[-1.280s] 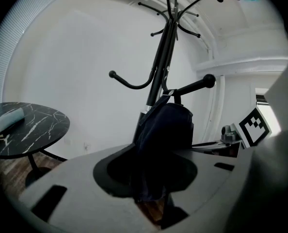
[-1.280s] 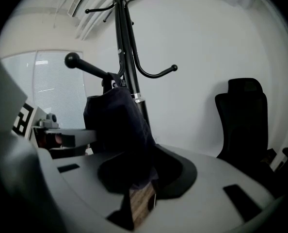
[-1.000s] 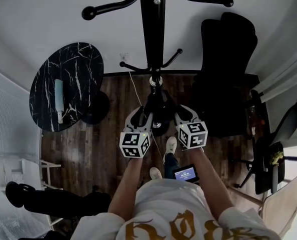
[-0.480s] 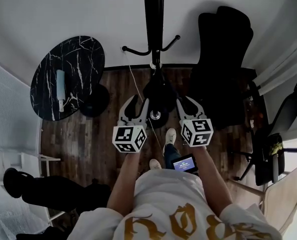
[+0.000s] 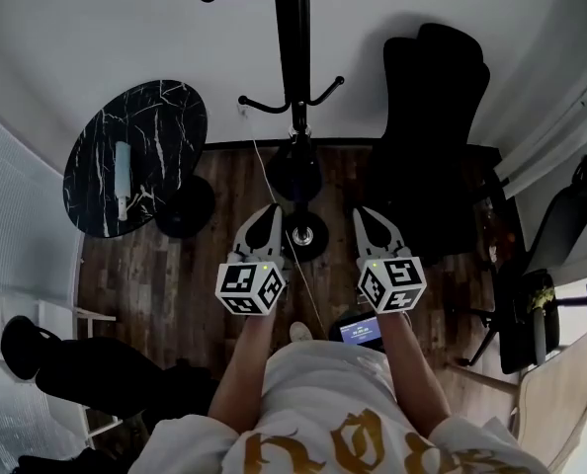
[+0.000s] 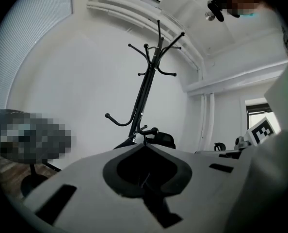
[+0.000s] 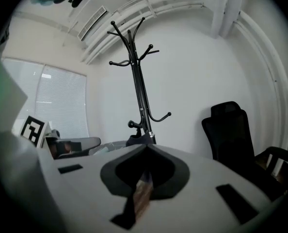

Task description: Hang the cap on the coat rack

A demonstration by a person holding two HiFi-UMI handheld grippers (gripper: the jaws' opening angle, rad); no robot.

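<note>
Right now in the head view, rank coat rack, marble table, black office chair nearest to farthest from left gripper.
From the left gripper, whose jaws have just closed on nothing:
1. coat rack, just ahead, slightly right.
2. marble table, off to the left.
3. black office chair, far right, past the right gripper.

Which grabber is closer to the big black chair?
Right. The right gripper sits just left of the black chair in the head view. The left gripper is farther off, on the other side of the coat rack.
</note>
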